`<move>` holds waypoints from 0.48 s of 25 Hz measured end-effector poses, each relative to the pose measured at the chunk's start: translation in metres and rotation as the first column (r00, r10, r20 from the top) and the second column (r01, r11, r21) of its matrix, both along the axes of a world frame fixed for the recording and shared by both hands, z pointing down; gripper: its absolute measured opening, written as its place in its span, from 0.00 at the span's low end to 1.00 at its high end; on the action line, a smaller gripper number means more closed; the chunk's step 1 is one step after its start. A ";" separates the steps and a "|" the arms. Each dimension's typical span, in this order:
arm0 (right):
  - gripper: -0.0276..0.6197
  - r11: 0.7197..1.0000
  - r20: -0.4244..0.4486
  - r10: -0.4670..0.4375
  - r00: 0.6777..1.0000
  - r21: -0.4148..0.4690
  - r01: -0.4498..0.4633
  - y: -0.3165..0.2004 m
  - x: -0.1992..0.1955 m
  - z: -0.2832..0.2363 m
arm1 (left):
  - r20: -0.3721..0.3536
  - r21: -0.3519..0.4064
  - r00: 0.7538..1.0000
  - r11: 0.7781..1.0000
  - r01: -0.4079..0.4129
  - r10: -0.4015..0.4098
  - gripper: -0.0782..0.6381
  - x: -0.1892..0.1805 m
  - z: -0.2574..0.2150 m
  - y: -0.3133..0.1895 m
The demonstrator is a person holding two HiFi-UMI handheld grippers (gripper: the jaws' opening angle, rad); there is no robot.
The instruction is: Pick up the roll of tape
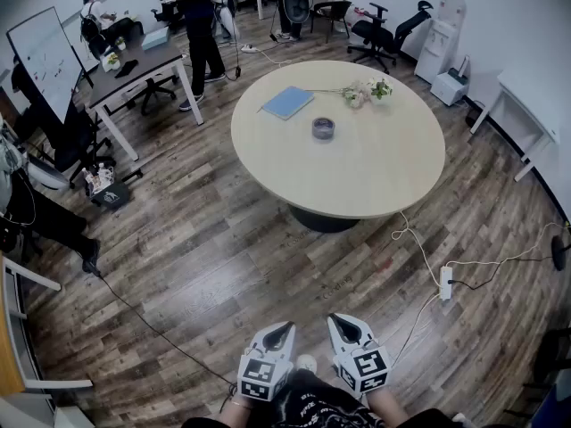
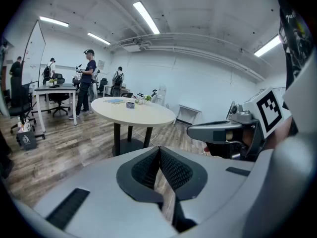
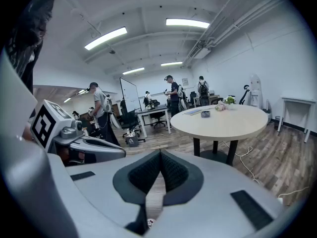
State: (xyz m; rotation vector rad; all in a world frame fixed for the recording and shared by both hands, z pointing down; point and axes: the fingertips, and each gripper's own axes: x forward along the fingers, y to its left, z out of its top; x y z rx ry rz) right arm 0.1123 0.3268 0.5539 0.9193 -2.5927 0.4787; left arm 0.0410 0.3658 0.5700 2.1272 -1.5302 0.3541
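The roll of tape point(image 1: 323, 129) is a small dark ring lying on the round beige table point(image 1: 393, 172), well ahead of me. It shows tiny in the left gripper view as the roll of tape point(image 2: 130, 104) and in the right gripper view as the roll of tape point(image 3: 205, 114). My left gripper point(image 1: 280, 333) and right gripper point(image 1: 343, 325) hang side by side near my body at the bottom of the head view, far from the table. Both are shut with nothing between the pads; the left gripper point(image 2: 159, 150) and right gripper point(image 3: 160, 155) tips meet.
A blue notebook point(image 1: 286, 102) and a small bunch of flowers point(image 1: 368, 90) lie on the table beyond the tape. A power strip point(image 1: 444, 282) with white cables lies on the wood floor to the right. Desks, office chairs, a whiteboard point(image 1: 45, 59) and standing people fill the far side.
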 end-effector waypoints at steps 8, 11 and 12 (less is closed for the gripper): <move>0.05 0.998 -0.009 0.043 0.999 0.045 -0.042 0.038 0.039 -0.011 | 0.023 0.038 1.000 0.999 -0.014 0.013 0.14 0.028 -0.013 0.037; 0.05 0.997 0.005 0.062 0.998 0.053 -0.062 0.046 0.044 -0.013 | 0.033 0.061 0.999 0.998 -0.016 0.014 0.14 0.030 -0.018 0.040; 0.05 0.995 0.011 0.078 0.997 0.055 -0.078 0.047 0.046 -0.013 | 0.032 0.069 0.999 0.998 -0.016 0.014 0.14 0.031 -0.020 0.041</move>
